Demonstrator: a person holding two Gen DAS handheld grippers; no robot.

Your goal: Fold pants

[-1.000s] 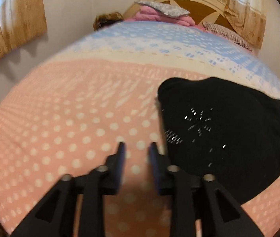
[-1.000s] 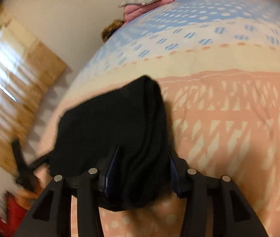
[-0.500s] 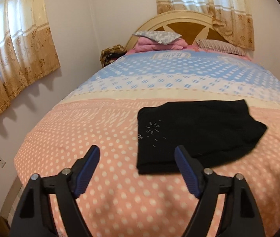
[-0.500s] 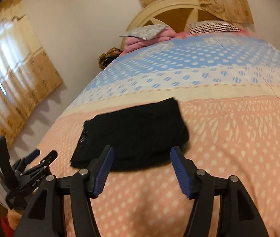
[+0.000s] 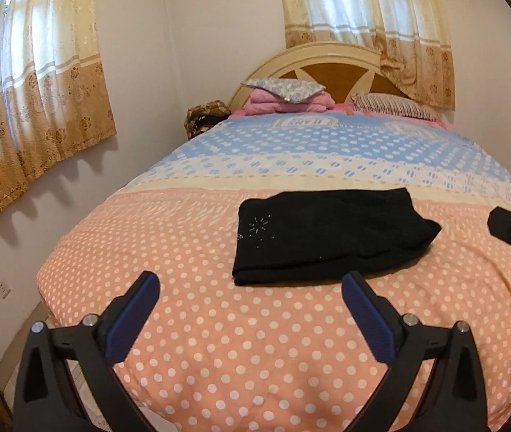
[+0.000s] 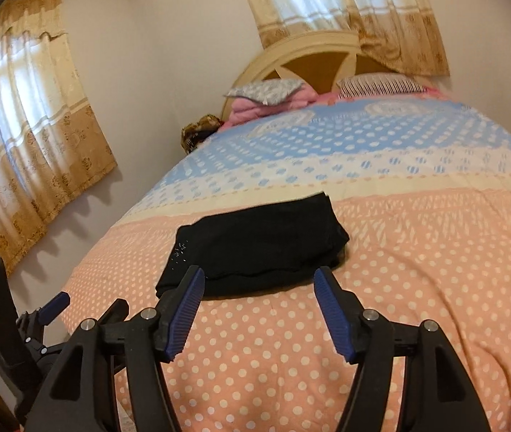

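The black pants (image 5: 327, 234) lie folded in a flat rectangle on the pink dotted part of the bedspread (image 5: 255, 342), with small shiny studs near their left end. They also show in the right wrist view (image 6: 259, 248). My left gripper (image 5: 250, 284) is open and empty, held back above the foot of the bed, short of the pants. My right gripper (image 6: 257, 275) is open and empty, just short of the pants' near edge. The left gripper's body (image 6: 21, 331) shows at the right wrist view's lower left.
The bedspread turns cream and blue further up. Pillows and pink folded bedding (image 5: 284, 95) sit by the headboard (image 5: 327, 64). Curtains (image 5: 32, 90) hang on the left wall and behind the bed. A brown bag (image 5: 207, 117) sits beside the bed head.
Both grippers have opened and pulled back and up from the bed. The right gripper let go of the pants, which now lie folded and still.
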